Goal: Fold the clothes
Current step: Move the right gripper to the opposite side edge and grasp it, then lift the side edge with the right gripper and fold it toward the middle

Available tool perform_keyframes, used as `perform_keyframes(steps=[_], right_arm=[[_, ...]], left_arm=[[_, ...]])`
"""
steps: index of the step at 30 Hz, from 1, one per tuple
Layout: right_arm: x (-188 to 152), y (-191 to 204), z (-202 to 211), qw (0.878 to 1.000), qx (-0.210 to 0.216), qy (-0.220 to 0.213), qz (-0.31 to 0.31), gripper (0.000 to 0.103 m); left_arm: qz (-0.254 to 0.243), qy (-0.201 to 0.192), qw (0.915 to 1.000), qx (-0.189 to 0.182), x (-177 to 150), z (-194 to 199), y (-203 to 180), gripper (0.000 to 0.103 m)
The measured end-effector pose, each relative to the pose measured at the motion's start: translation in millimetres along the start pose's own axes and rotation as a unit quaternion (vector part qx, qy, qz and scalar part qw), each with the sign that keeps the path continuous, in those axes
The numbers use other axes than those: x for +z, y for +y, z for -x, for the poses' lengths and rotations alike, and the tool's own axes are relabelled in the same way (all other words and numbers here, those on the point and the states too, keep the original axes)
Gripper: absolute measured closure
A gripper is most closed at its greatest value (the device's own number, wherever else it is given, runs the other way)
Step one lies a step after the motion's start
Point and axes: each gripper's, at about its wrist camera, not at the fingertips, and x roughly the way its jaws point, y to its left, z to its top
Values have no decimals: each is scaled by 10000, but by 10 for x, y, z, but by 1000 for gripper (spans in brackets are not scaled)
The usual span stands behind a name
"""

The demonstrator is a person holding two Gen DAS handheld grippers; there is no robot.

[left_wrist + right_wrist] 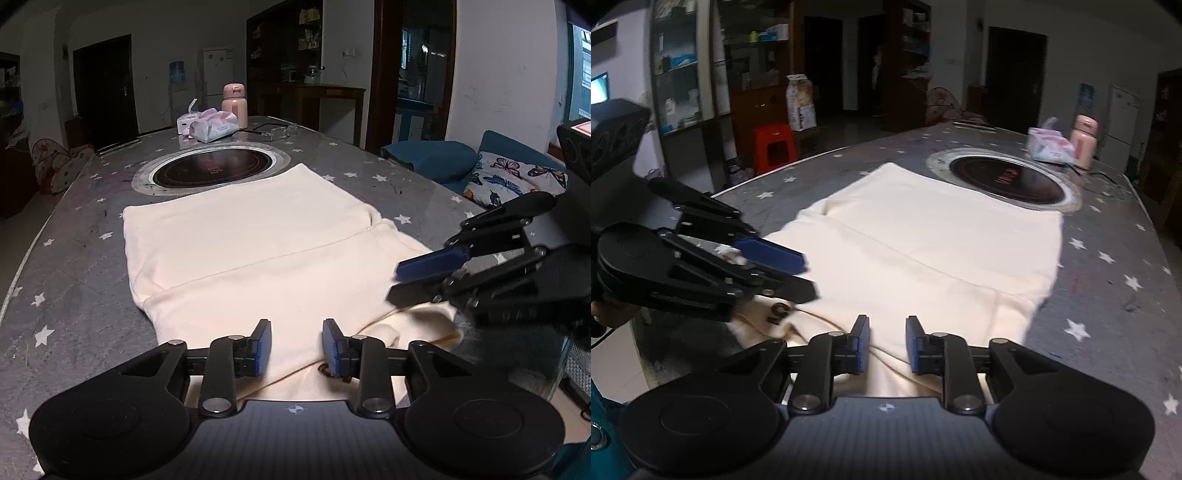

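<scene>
Cream garment (258, 240) lies flat on the star-print table (74, 266), folded, its near edge under both grippers. Left gripper (296, 347): jaws partly open, a clear gap between the blue pads (263, 349), cloth beneath but nothing pinched. Right gripper (886, 345): jaws apart by a smaller gap, over the near hem, holding nothing. Ahead of both tools, past the garment's far edge, a round cooktop (214, 171); beyond it a tissue pack (214, 125) and pink bottle (234, 101).

One cream folded cloth garment (258, 243); one round black inset hob (214, 171); one pink lidded flask (234, 102); two soft tissue packs (208, 124).
</scene>
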Motion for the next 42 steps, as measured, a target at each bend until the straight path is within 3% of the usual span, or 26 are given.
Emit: perform_keyframes(steps=[9,15,22,23,24,27,31,37,39,41,42], right_arm=[[-92,-219,108,9990,38,55,-442,82],[-85,-117,198,9999,119,81,-28,71],[-123,39,363,9967,103,224,777,61],[-134,62,376,9956,74,251,901,56],[-146,77,390,9944,62,287,1016,54],[-197,131,400,9902,35,349,1353,50],[-254,236,384,9825,-13,300,1837,46],[-205,356,185,9737,-112,-115,2275,42],[-160,342,71,9752,-109,-144,2204,47],[-91,279,17,9817,59,-108,1901,67],[-55,246,-6,9846,152,-88,1737,71]], left_arm=[[-363,-51,9990,-236,-82,384,37,63],[-1377,-127,9898,-345,-245,536,-232,54],[-1905,-199,9813,-170,-318,415,-380,55],[-1943,-229,9806,-143,-318,398,-383,61],[-1951,-241,9804,-141,-318,384,-381,74],[-1877,-236,9819,-112,-303,356,-348,88],[-1547,-372,9871,-178,-138,386,-251,89],[-873,-489,9946,-291,223,268,1,90],[-600,-451,9967,-317,298,194,104,90],[-487,-392,9975,-328,320,158,161,89],[-486,-400,9975,-334,315,170,172,85]])
